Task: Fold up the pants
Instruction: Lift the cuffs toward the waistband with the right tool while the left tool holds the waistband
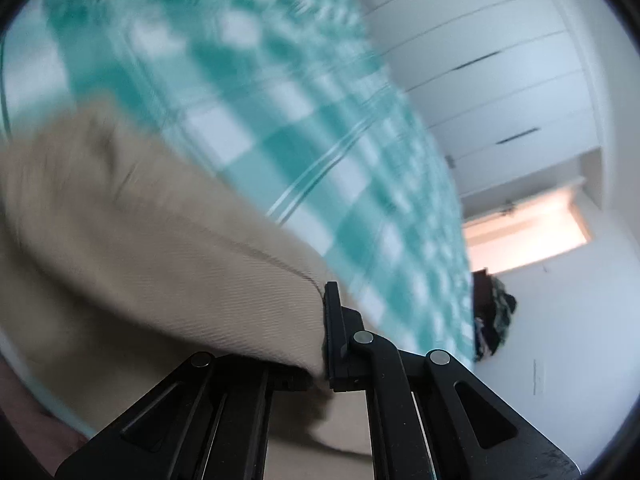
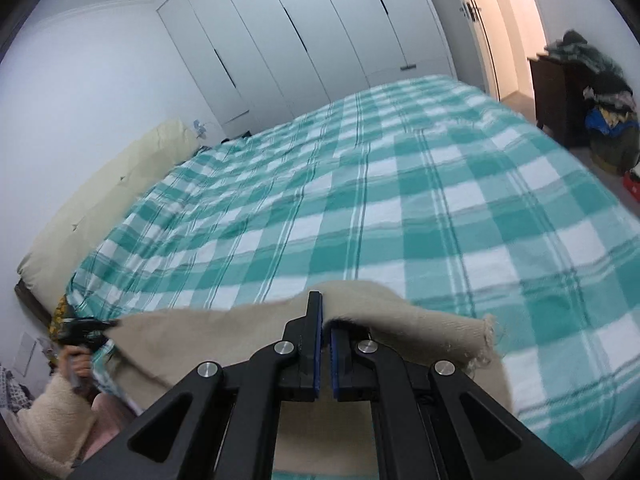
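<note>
Beige pants [image 2: 224, 336] are seen nearest the lens in both wrist views, draped over the near edge of the bed and clamped at two spots. Bed cover [image 2: 400, 200], teal-and-white check, is spread flat across most of the right wrist view; in the left wrist view it is motion-blurred. White wardrobe doors [image 2: 304, 32] are seen behind the bed, a cream headboard cushion [image 2: 100, 196] along its left side, and a heap of clothes [image 2: 600, 92] by a dark cabinet at far right. Pants edge is stretched between the two claws, raised off the cover, with a frayed hem corner [image 2: 486, 344] hanging at right. Right gripper [image 2: 326, 320] is closed on a fold of the fabric, which is humped over its fingers. Left gripper [image 1: 326, 320] is closed on the pants edge; it is also seen at far left of the right wrist view, held in a hand [image 2: 78, 366] with a fleecy sleeve.
</note>
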A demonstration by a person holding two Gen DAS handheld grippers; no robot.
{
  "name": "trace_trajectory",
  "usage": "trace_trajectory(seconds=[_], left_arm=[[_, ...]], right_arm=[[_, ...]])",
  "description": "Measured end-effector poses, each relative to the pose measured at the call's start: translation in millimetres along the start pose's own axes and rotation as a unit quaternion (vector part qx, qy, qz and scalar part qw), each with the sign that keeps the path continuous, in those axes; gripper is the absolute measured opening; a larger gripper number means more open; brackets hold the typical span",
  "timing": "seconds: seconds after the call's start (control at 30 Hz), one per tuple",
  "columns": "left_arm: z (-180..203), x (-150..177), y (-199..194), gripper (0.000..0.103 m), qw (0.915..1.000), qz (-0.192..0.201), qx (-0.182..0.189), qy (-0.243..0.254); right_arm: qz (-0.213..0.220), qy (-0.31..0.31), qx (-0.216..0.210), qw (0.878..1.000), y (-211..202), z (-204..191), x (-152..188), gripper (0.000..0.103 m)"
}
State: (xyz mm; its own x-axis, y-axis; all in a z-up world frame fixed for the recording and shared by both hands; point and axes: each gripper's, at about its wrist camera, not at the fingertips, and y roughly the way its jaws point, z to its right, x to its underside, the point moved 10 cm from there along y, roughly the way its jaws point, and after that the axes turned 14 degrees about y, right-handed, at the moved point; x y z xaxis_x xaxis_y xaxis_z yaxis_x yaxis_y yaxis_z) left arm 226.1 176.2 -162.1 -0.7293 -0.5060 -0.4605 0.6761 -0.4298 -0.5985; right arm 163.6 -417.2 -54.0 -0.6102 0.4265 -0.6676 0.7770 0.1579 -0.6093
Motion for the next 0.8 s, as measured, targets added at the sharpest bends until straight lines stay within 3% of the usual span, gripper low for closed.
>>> trace_trajectory(seconds=[0.07,0.17,0.27,0.33,0.4,0.5,0.53,0.63,0.7,0.8], left_arm=[[4,-9,-27,0.002,0.9999,0.007,0.015,0.003],[-18,9,-46,0.002,0.9999,-0.014,-0.003,0.008],[-58,57,-21,0.002,0.9961,-0.078,-0.041,0.005],[-80,91,4,0.002,0.9880,-0.126,-0.086,0.025],[-88,105,15,0.002,0.9829,-0.136,-0.117,0.042],[-85,102,12,0.002,0.9856,-0.121,-0.113,0.037],[-84,101,11,0.002,0.9859,-0.121,-0.110,0.037],[-86,103,11,0.003,0.9859,-0.122,-0.107,0.039],[-87,103,10,0.003,0.9866,-0.118,-0.106,0.037],[-87,103,10,0.003,0.9869,-0.114,-0.108,0.038]], right_arm=[[0.008,-0.007,-0.005,1.000,-5,-3,-11,0.003],[-0.005,-0.009,-0.018,1.000,-13,4,-10,0.003],[-0.073,0.014,0.012,0.997,2,46,36,0.003],[-0.119,0.036,0.049,0.991,18,78,70,0.003],[-0.167,0.080,0.078,0.980,34,112,108,0.003],[-0.182,0.114,0.086,0.973,38,135,131,0.005],[-0.178,0.126,0.081,0.973,36,139,131,0.014],[-0.154,0.168,0.062,0.972,27,150,123,0.063],[-0.126,0.211,0.039,0.969,20,158,111,0.067],[-0.106,0.291,0.010,0.951,20,177,101,0.066]])
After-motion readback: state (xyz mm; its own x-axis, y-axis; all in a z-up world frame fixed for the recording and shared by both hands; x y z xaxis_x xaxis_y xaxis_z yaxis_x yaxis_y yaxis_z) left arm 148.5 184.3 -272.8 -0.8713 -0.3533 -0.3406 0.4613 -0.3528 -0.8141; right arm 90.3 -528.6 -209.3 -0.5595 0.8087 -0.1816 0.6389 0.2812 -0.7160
